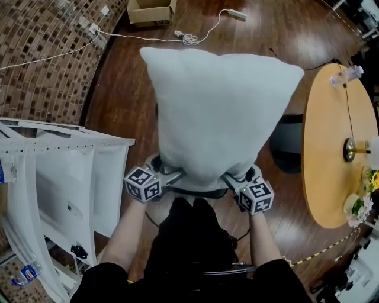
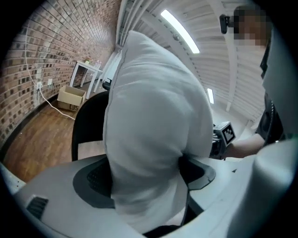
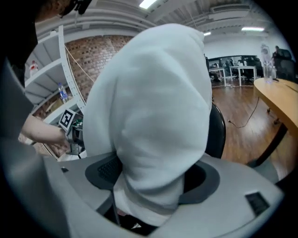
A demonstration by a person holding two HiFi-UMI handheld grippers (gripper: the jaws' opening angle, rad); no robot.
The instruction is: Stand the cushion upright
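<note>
Showing a white cushion (image 1: pixel 219 112) held by its lower edge, one gripper at each bottom corner. The left gripper (image 2: pixel 146 179) is closed on the corner at the person's left: its two dark pads press into the fabric from either side, and the cushion narrows where they pinch it. The right gripper (image 3: pixel 153 174) pinches the opposite corner in the same way, with cloth bunched between its pads. In the head view the marker cubes (image 1: pixel 143 184) of both grippers sit just below the cushion's bottom edge, with the person's forearms behind them.

The cushion rises from the jaws with its broad face toward the person and its two upper corners spread wide at the far end. A black chair back (image 2: pixel 86 125) stands directly behind it. Whether the lower edge rests on the seat cannot be told, since the cushion covers that area.

Surroundings: a wooden floor (image 1: pixel 130 89) carries a white cable (image 1: pixel 148 38) and a cardboard box (image 1: pixel 151 10) at the far side. A white shelving unit (image 1: pixel 59 160) stands to the left. A round wooden tabletop (image 1: pixel 325 148) to the right bears a clear bottle (image 1: pixel 346 75) and some flowers (image 1: pixel 361 204), well apart from the cushion.
</note>
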